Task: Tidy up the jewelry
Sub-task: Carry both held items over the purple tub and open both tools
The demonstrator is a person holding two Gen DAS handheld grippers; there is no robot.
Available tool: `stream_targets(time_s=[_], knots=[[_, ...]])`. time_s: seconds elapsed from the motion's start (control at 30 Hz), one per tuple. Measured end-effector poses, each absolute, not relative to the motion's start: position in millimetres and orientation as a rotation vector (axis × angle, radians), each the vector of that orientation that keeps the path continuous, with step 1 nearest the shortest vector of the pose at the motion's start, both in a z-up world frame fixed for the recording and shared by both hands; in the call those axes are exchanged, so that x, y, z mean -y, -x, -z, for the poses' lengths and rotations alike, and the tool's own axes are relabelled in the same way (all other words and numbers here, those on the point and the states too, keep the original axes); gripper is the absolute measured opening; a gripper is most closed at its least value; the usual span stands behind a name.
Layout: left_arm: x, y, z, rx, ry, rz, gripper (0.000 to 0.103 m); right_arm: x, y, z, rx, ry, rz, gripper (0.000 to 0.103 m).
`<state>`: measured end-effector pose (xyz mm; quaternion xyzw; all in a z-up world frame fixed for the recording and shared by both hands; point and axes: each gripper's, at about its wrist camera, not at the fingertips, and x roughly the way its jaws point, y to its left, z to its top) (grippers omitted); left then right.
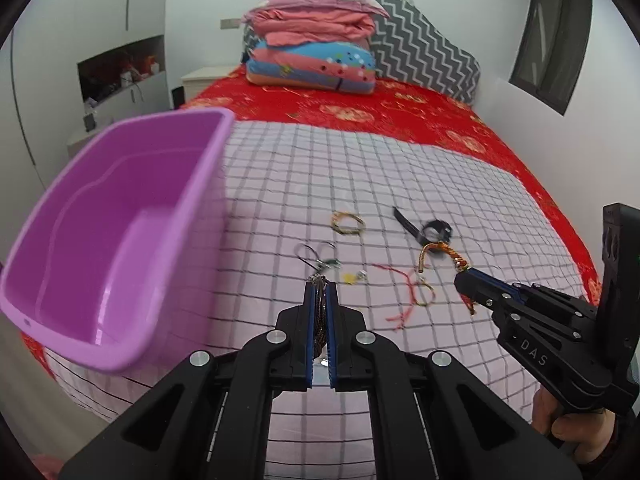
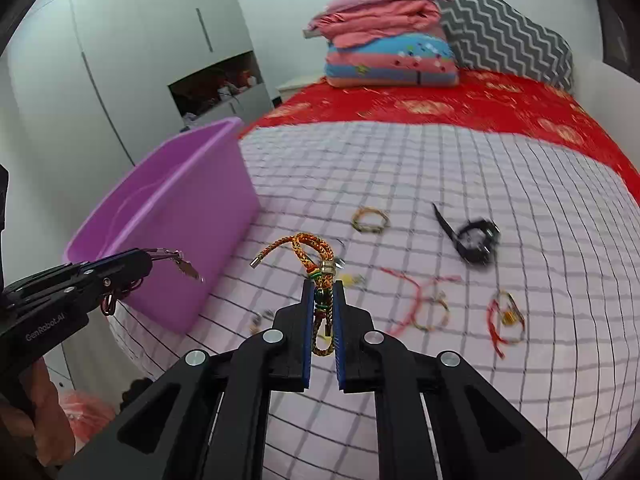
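Empty purple tub [image 2: 176, 216] sits far left on the checked sheet; braided bracelets [image 2: 370, 219], red cords [image 2: 416, 300] and a black watch [image 2: 476, 240] lie scattered right.

Left wrist view: my right gripper [image 1: 460, 278] carries "DAS" in pale letters along its black body. Right wrist view: my left gripper [image 2: 150, 258] carries "GenRobot.AI" printed on its black side. No other legible text, numbers or labels noted anywhere.
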<state>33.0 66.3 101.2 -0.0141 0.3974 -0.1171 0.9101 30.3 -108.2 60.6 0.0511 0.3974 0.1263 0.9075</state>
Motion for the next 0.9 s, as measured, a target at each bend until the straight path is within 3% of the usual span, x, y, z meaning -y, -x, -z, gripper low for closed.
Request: stream_targets(time_s=[0.47, 0.9], knots=[[-185, -65, -126, -0.758, 0.076, 0.015, 0.005, -18, -93, -106, -0.771, -0.037, -0.467, 0.009], [-244, -94, -89, -0.860, 0.125, -0.083, 0.006, -118, -134, -91, -0.856, 0.051, -0.575, 0.009]])
